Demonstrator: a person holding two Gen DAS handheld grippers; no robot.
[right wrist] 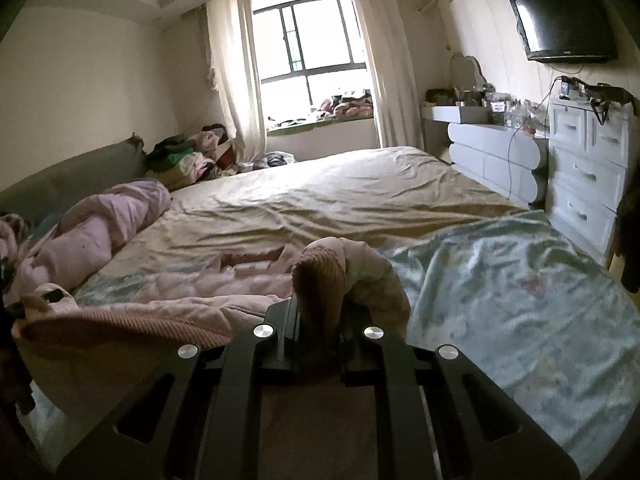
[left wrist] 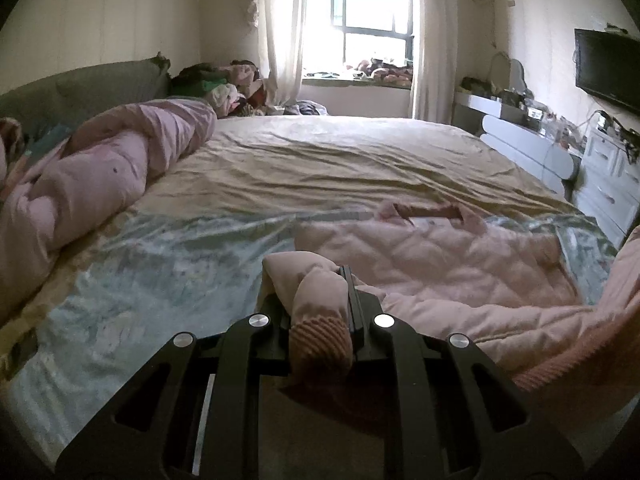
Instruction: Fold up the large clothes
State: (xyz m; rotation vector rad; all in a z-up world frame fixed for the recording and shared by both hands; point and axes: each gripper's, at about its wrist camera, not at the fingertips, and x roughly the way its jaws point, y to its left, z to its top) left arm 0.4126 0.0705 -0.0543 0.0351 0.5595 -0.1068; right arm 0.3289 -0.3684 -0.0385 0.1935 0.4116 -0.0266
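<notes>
A pink quilted jacket [left wrist: 460, 264] lies spread on the light blue cover at the near end of the bed, collar toward the window. My left gripper [left wrist: 320, 296] is shut on the jacket's left bottom corner, with the ribbed hem bunched between the fingers. My right gripper [right wrist: 320, 300] is shut on the right bottom corner of the same jacket [right wrist: 224, 280], its ribbed hem folded over the fingers. The ribbed hem [right wrist: 120, 328] stretches between the two grippers, lifted off the bed.
A rolled pink duvet [left wrist: 100, 184] lies along the left side by the grey headboard [left wrist: 92, 84]. A clothes pile [left wrist: 224, 84] sits at the far corner. White drawers [right wrist: 588, 168] and a dresser [right wrist: 492, 152] stand right of the bed; a TV [right wrist: 564, 20] hangs above.
</notes>
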